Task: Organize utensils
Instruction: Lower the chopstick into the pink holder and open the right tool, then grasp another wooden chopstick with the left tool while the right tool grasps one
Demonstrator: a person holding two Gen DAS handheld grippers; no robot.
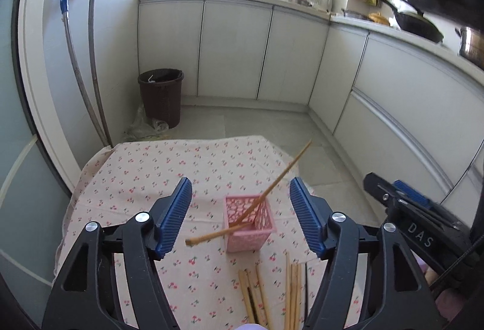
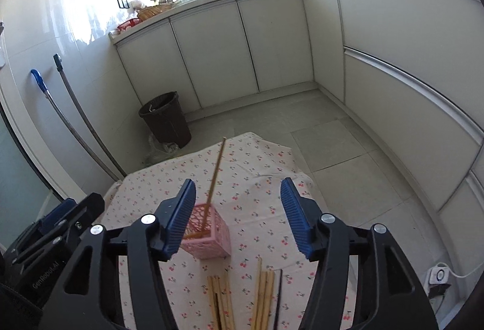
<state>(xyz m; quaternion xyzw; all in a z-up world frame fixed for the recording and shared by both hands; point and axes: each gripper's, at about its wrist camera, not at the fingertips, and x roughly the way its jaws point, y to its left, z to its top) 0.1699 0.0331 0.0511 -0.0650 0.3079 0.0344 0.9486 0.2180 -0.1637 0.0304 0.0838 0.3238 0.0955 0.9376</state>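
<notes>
A: Condition of both grippers?

B: Left gripper has jaws apart, nothing between its pads. Right gripper likewise apart and empty.

A: Location of the utensils?

B: A pink basket stands on the cherry-print tablecloth. Two chopsticks lean in it, tips poking out over the rim. More chopsticks lie flat on the cloth, on the near side of the basket, in two loose bundles

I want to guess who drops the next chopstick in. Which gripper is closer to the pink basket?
Left, probably. The basket sits straight ahead between the left gripper's open fingers. For the right gripper it is off to the left, partly behind one finger.
</notes>
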